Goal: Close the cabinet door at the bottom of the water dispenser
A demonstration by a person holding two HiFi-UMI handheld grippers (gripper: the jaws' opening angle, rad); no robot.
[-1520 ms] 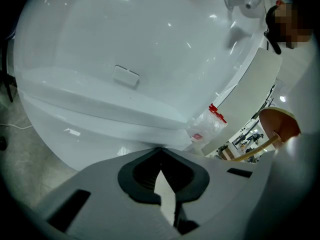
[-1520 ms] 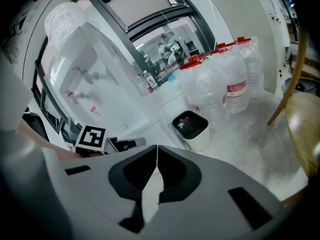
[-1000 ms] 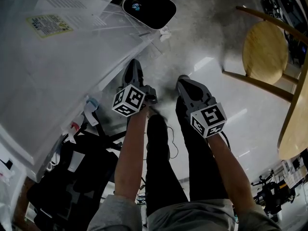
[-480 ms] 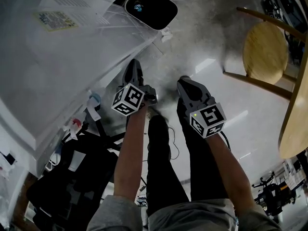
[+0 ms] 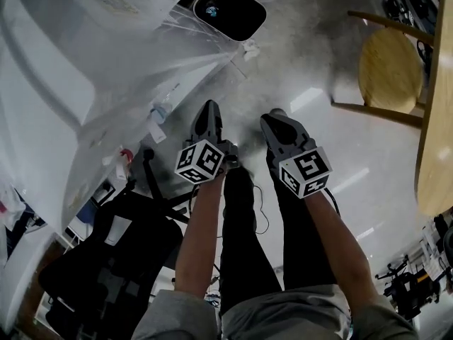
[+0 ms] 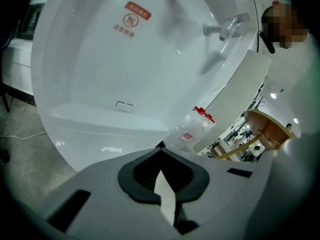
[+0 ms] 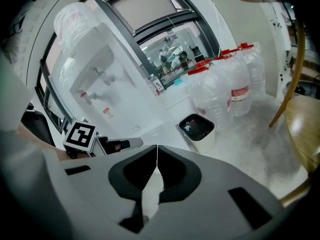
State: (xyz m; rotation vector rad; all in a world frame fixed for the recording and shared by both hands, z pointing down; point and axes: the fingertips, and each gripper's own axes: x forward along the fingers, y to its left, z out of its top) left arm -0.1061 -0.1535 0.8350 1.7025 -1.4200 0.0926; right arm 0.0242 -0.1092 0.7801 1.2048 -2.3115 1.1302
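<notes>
Now | left claw [image 6: 160, 153] pinched together, empty; right claw [image 7: 156, 153] likewise | cabinet door [image 6: 107, 134] just ahead of left claw, seemingly flush | risk: closed tips skid across its glossy face, jolting water dispenser [image 6: 130, 59].

The floor [image 5: 318, 55] is grey, mottled and glossy, and pale streaks of light [image 5: 304, 99] are reflected on it. At the right stands 1 wooden chair [image 5: 389, 66] with a round seat, just beside the edge of a wooden bench [image 5: 437, 133]. A black office chair [image 5: 106, 261] stands at the lower left. A white bin [image 5: 230, 9] with a dark inside stands on the floor. In the right gripper view, a large window [image 7: 172, 46] with dark frames shows a bright room behind.
</notes>
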